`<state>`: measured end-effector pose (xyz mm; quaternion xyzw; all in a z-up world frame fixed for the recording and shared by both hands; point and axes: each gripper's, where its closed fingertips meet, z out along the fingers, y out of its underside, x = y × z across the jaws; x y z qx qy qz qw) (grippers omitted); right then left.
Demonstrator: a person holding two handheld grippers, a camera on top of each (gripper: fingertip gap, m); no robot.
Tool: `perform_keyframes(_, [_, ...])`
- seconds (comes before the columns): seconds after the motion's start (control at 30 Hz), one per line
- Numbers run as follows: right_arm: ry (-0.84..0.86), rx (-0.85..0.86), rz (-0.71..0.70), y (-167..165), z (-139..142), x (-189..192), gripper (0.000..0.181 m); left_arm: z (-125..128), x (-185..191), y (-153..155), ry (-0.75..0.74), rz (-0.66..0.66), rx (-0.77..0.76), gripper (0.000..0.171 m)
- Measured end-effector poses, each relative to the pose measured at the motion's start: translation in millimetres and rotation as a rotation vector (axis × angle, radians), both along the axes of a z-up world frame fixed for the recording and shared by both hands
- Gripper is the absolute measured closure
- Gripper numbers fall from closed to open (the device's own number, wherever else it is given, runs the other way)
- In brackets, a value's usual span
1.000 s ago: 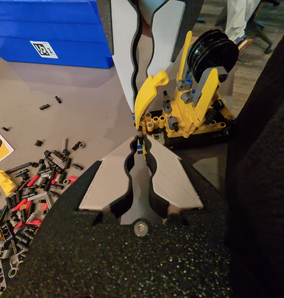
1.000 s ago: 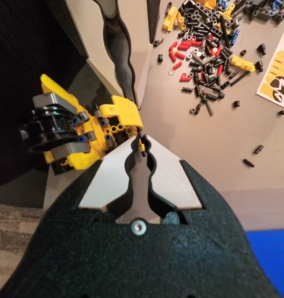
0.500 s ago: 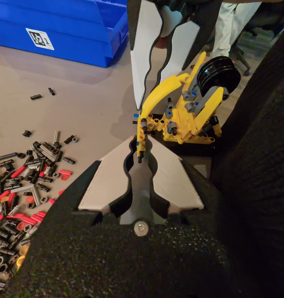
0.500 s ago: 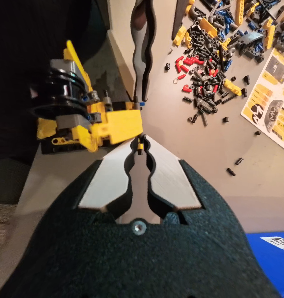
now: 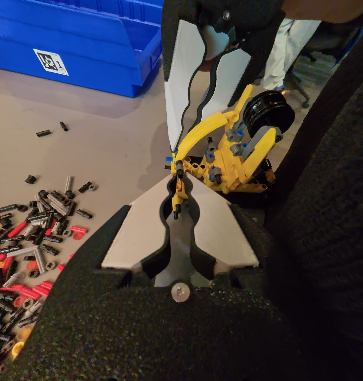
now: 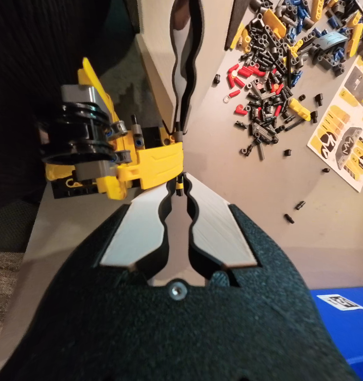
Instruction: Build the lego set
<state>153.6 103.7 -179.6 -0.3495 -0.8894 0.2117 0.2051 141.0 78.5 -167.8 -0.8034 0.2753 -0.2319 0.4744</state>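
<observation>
Left wrist view: both grippers, left [image 5: 179, 179] and right [image 6: 179, 179], meet tip-to-tip, jaws clenched on the yellow model [image 5: 234, 165].

dim warm indoor light, soft shadows, wide-angle edge distortion — slight blur

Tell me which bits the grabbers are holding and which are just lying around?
Held:
- yellow model, pinched at one corner by the left gripper and the right gripper
- its black wheel, attached to it

Lying about:
- pile of loose parts
- stray black pins
- sticker sheet
- blue bin
</observation>
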Motion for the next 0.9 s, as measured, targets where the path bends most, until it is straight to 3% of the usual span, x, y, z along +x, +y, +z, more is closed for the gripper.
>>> perform_keyframes(0.43, [-0.038, 0.053, 0.042, -1.0, 0.2, -1.0, 0.175, 4.7, -2.2, -1.1, 0.016, 0.003, 0.036, 0.168])
perform_keyframes(0.9, [-0.036, 0.021, 0.044, -4.2, 1.2, -2.6, 0.175, -5.0, -5.4, -5.4, 0.137, -0.017, 0.056, 0.169])
